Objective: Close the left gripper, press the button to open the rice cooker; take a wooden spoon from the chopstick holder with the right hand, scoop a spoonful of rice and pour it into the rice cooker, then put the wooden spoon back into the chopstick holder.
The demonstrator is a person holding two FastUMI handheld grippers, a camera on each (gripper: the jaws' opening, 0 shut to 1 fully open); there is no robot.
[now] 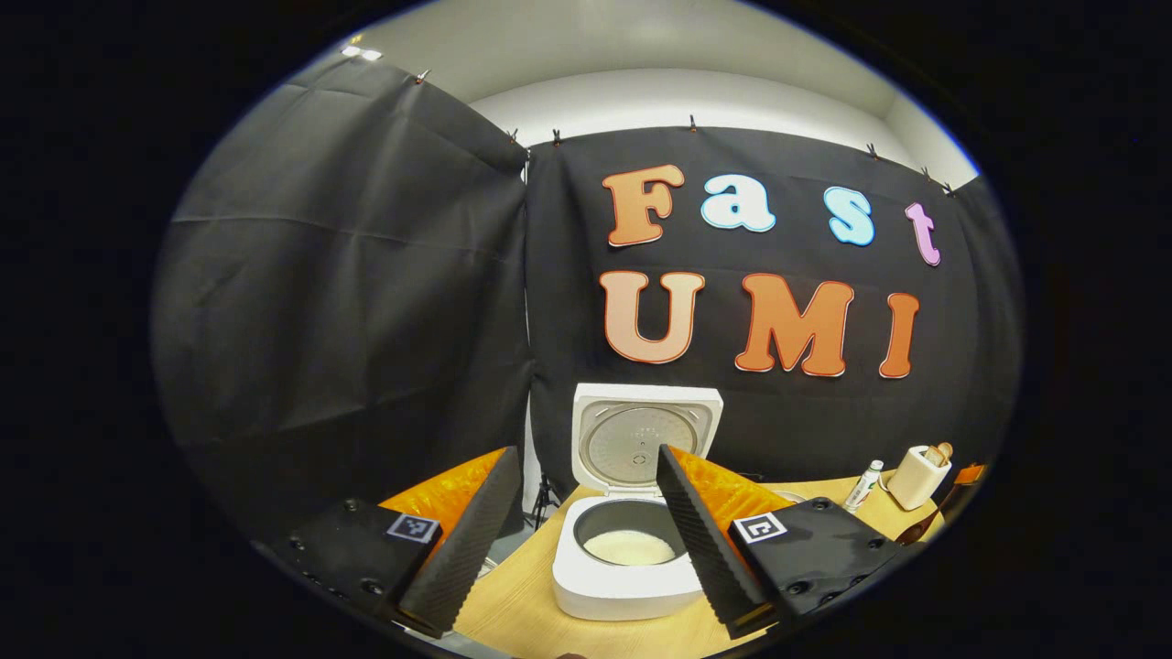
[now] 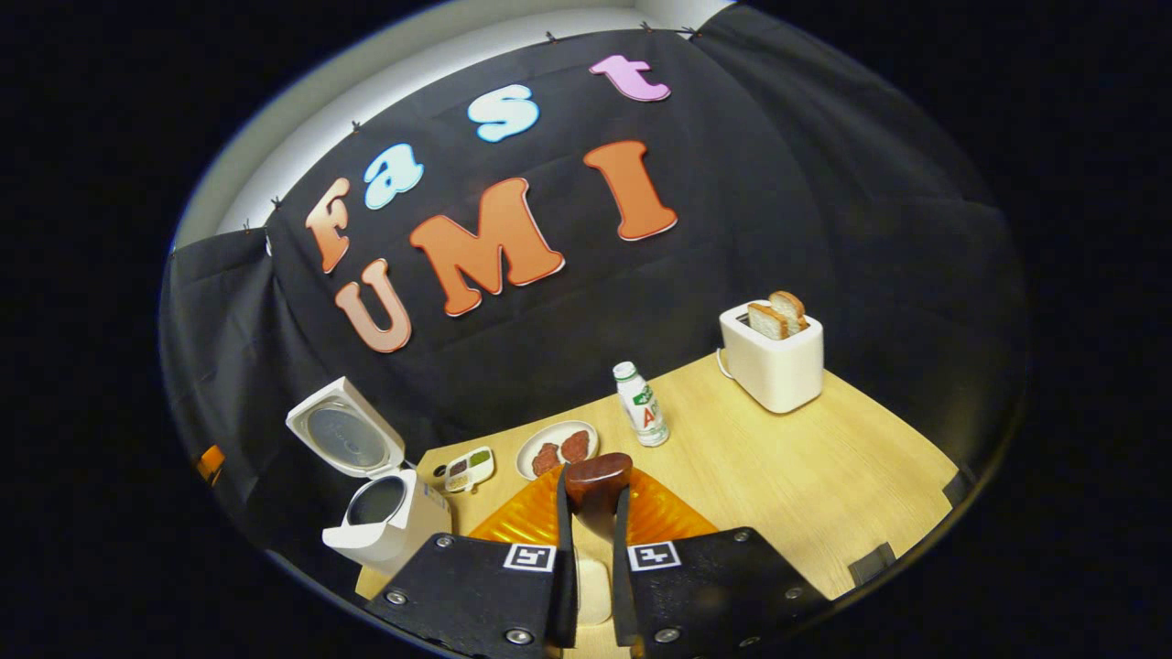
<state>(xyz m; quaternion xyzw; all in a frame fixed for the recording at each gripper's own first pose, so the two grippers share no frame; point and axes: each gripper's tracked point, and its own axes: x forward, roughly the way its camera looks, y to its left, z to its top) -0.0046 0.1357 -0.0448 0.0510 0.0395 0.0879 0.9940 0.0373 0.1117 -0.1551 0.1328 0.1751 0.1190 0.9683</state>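
The white rice cooker (image 1: 632, 586) stands on the wooden table with its lid (image 1: 645, 439) raised. White rice (image 1: 629, 547) lies in its pot. My left gripper (image 1: 586, 453) hangs open in front of the cooker, holding nothing. My right gripper (image 2: 593, 499) is shut on the wooden spoon (image 2: 597, 476), whose dark brown bowl sticks out past the fingertips; I cannot tell if rice lies in it. A cream object (image 2: 591, 581) shows low in the gap between those fingers. The open cooker (image 2: 380, 517) sits left of the right gripper, well apart from it.
A white toaster (image 2: 772, 361) with bread slices stands at the far right. A small bottle (image 2: 641, 403), a plate (image 2: 557, 448) with brown patties and a small sectioned tray (image 2: 470, 469) lie between toaster and cooker. The table's edge (image 2: 897, 549) runs near right.
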